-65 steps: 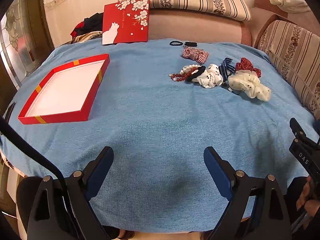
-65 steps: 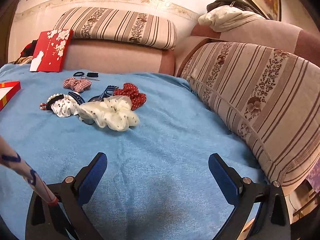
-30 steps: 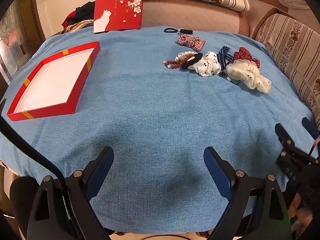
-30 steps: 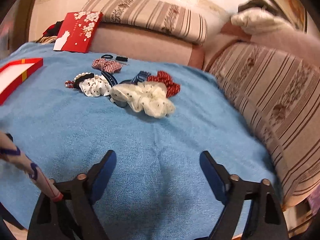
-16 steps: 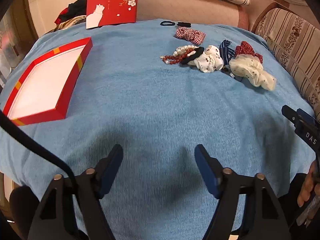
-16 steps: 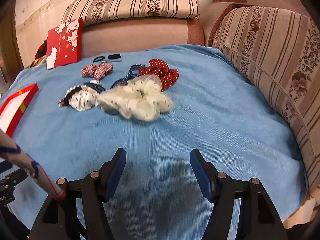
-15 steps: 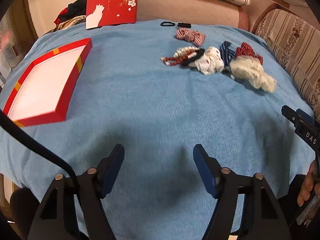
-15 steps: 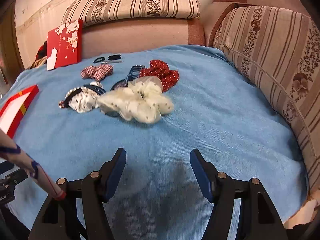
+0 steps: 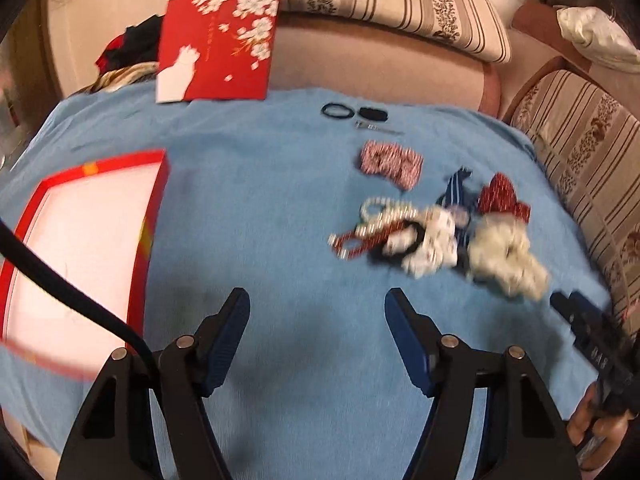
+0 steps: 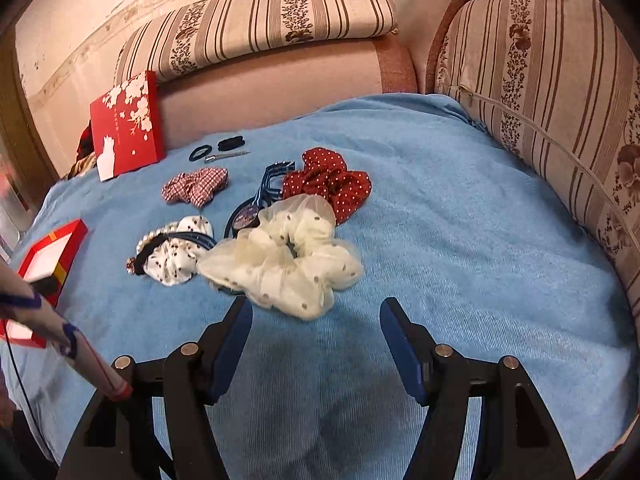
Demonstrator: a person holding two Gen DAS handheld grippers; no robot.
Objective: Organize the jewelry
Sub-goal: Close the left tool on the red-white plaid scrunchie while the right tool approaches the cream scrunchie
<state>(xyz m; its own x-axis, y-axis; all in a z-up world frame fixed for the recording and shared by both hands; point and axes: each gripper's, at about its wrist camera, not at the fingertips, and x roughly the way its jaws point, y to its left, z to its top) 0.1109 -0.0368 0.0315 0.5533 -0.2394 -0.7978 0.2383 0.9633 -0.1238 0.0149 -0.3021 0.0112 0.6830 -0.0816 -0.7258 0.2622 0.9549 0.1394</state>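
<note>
A heap of hair accessories lies on the blue cloth: a cream dotted scrunchie [image 10: 288, 256], a white dotted scrunchie [image 10: 172, 254], a red dotted scrunchie [image 10: 332, 180], a checked bow [image 10: 196, 188], a pearl bracelet [image 9: 380, 210] and a red bead bracelet [image 9: 352, 242]. An open red box [image 9: 80, 240] lies at the left. My left gripper [image 9: 318, 332] is open and empty, short of the heap. My right gripper [image 10: 316, 340] is open and empty, just in front of the cream scrunchie.
The red lid with white blossoms [image 9: 218, 44] leans on the sofa back. Black hair ties [image 10: 218, 148] and a metal clip [image 10: 226, 156] lie near it. Striped cushions [image 10: 552, 92] border the right edge. The right gripper also shows in the left wrist view [image 9: 592, 344].
Both grippers have moved forward toward the heap, which looks nearer and larger now. Their fingers stand slightly closer together than at the earliest frames. Nothing was picked up.
</note>
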